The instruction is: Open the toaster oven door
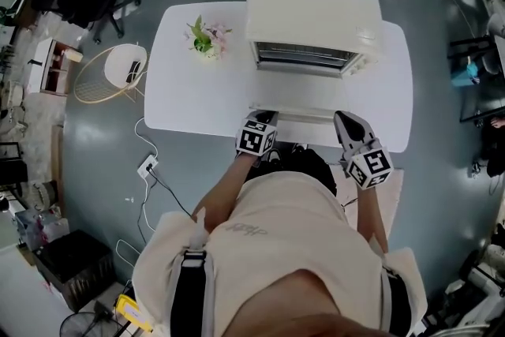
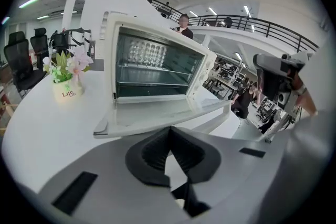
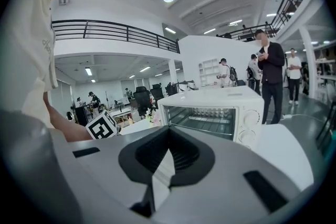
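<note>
Shows the left claw [image 1: 265, 117] and the right claw [image 1: 342, 119] side by side at the near edge of a white bench [image 1: 181, 91], each clenched tip to tip on nothing. Finds the toaster oven [image 1: 312, 16] straight ahead of both claws, its door [image 1: 296, 95] lying open and flat toward them. Puts the door's front edge just beyond the left claw's tips, with no telling from overhead whether the two touch. Sets the right claw by that edge's right end, angled inward.

Looks from the left claw [image 2: 169, 131] at the door [image 2: 157, 113] lying level just ahead. Takes in the toaster oven [image 2: 152, 60] cavity behind it, wire rack [image 2: 149, 81] in plain sight. Places a small potted flower [image 2: 65, 78] ahead and to the left of the left claw, beside the oven.

Looks from the right claw [image 3: 168, 131] at the toaster oven [image 3: 215, 107] ahead and slightly right, knobs [image 3: 251, 117] at its right end. Catches the left claw's marker cube [image 3: 101, 124] off to the left. Spots a standing person [image 3: 273, 76] in dark clothes well beyond the right claw, past the bench
</note>
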`<state>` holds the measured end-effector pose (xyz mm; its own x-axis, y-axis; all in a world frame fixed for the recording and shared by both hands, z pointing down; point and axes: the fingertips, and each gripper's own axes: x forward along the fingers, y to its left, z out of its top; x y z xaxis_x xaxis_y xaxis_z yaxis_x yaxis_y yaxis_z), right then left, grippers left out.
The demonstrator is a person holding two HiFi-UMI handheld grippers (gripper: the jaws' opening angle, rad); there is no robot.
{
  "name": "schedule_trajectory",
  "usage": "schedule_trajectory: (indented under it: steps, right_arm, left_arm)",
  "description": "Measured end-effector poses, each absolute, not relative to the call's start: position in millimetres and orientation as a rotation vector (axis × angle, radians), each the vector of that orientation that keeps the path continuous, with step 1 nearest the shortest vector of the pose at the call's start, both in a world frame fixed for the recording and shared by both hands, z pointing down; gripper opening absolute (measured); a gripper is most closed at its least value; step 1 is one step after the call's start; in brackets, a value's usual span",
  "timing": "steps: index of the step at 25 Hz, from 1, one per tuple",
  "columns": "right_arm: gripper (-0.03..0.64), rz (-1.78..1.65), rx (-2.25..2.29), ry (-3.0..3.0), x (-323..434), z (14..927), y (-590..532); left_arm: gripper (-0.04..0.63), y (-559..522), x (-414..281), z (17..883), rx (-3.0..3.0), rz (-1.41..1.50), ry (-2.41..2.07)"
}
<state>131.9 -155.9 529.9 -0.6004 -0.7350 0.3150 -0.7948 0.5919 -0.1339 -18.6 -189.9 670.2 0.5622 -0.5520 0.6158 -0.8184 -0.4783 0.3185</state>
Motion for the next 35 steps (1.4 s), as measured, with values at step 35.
schedule_trajectory:
  steps: [35]
  right_arm:
    - [0.006,0.449,1.314,-2.488,138,554,-118]
  left_arm:
    - [0.019,-155,-29,760,2.021,0.595,-1.072]
